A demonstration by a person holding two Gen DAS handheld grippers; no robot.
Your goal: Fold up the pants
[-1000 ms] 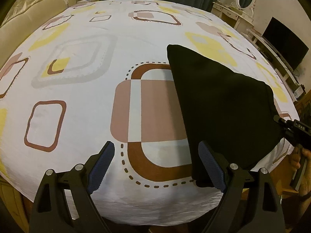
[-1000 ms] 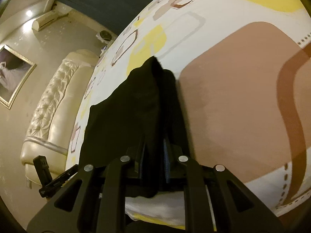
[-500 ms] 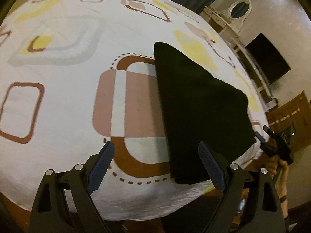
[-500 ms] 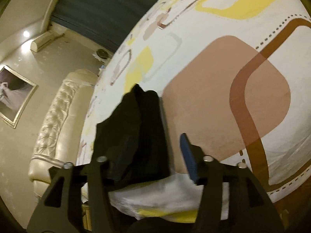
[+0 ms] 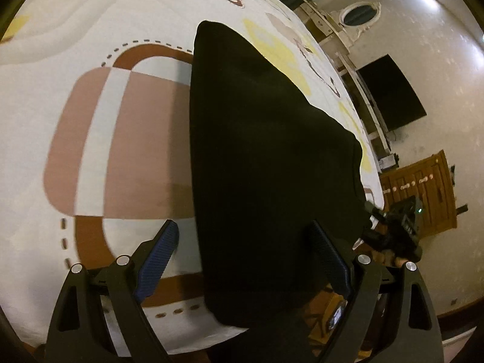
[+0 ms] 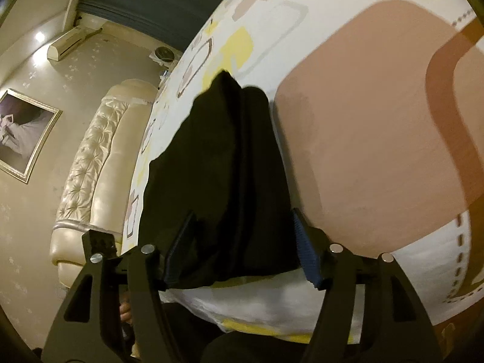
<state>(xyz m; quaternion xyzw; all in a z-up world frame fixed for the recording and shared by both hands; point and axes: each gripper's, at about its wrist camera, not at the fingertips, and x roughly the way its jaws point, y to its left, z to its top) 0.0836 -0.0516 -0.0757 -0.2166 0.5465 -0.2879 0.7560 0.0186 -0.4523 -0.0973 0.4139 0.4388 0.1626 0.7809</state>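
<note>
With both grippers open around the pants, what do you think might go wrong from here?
1. The pants lie at the bed's near edge, one corner overhanging; a nudge might slide them off.
2. The left gripper straddles only one edge, so closing may pinch just the top layer and undo the fold.
3. The right gripper could catch the sheet underneath.

left wrist view sits low at the bed (image 5: 90, 30) edge, facing across it toward 12 o'clock, close on the black pants (image 5: 266, 157); tv wall at 2 o'clock. right wrist view, also low and close, faces the same pants (image 6: 217, 181); headboard at 9 o'clock. both share pants and patterned bedspread.
</note>
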